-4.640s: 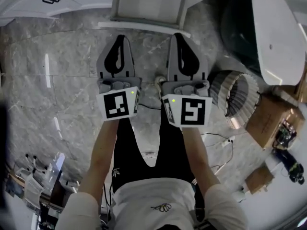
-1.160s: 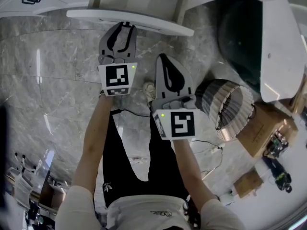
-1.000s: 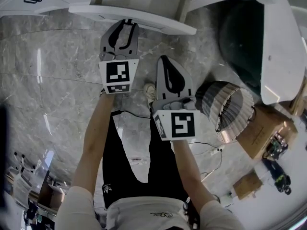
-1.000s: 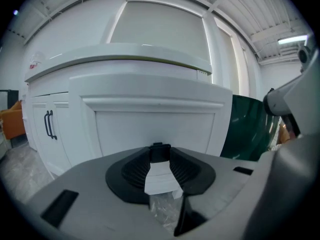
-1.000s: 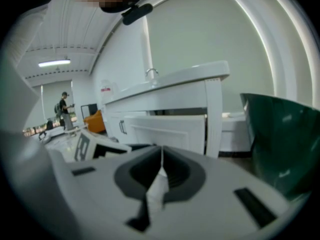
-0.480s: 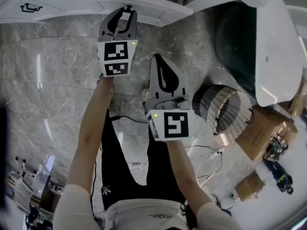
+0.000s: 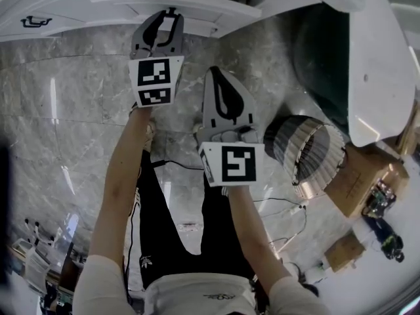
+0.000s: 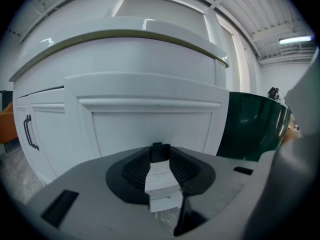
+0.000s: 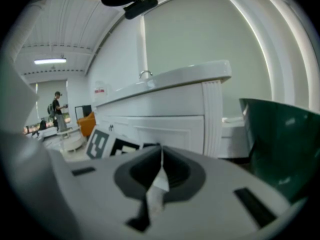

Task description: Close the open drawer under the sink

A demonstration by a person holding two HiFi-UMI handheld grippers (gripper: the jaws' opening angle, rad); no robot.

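Note:
The white drawer front (image 7: 197, 2) runs along the top of the head view and fills the left gripper view (image 8: 150, 124). My left gripper (image 7: 170, 13) is at its middle, shut on the small black drawer handle (image 8: 160, 149), which sits between the jaw tips (image 8: 160, 153). My right gripper (image 7: 218, 72) hangs behind and to the right, short of the drawer, shut with nothing between its jaws (image 9: 161, 151). Its view shows the white sink cabinet (image 9: 165, 119) ahead and the left gripper's marker cube (image 9: 107, 144) at lower left.
A dark green tub (image 7: 321, 51) stands right of the drawer. A ribbed round shade (image 7: 305, 153), cardboard boxes (image 7: 364, 172) and a floor cable (image 7: 289, 202) lie at the right. The neighbouring cabinet door has a black handle (image 7: 29, 21). The floor is grey marble (image 7: 79, 97).
The left gripper has moved up the picture with the drawer front, which now lies closer to the cabinet and shows less of its inside. The right gripper has followed a little.

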